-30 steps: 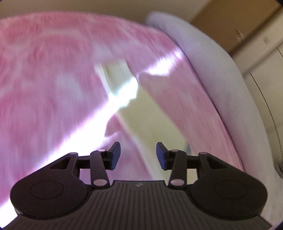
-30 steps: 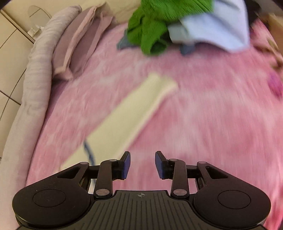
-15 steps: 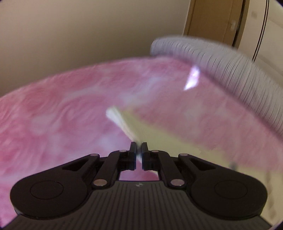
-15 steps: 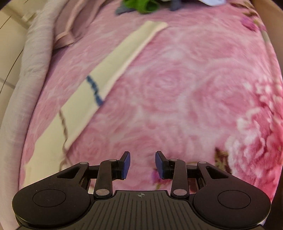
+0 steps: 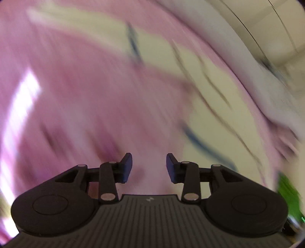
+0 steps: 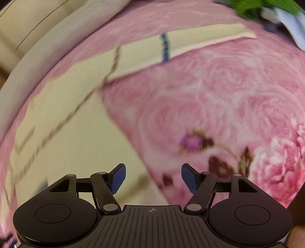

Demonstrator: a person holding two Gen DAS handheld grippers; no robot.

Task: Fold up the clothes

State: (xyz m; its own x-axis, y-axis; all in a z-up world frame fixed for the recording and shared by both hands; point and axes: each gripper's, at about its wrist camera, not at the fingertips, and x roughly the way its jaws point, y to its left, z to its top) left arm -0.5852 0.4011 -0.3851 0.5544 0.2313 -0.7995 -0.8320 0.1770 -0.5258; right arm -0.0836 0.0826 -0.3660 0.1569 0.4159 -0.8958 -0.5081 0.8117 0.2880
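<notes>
A pale cream garment (image 6: pixel 72 118) with thin dark lines and a blue stripe lies flat on the pink rose blanket (image 6: pixel 219 95); its long sleeve (image 6: pixel 200 40) runs toward the top right. My right gripper (image 6: pixel 153 176) hovers over the garment's near edge, jaws opening, nothing between them. In the blurred left wrist view the same cream garment (image 5: pixel 215 99) stretches up the right half. My left gripper (image 5: pixel 149 167) is above the pink blanket (image 5: pixel 80 106) beside it, jaws opening and empty.
A grey padded bed edge (image 6: pixel 49 45) curves along the left, with pale cabinet fronts (image 6: pixel 24 21) beyond. A pile with a green knit (image 6: pixel 253 7) and a light blue cloth (image 6: pixel 293 26) sits at the top right. Green fabric (image 5: pixel 287 192) shows at the left view's lower right.
The left gripper closed, then parted again while swinging fast across the bed, leaving the garment to its right. The right gripper widened its jaws and came down over the garment's near edge.
</notes>
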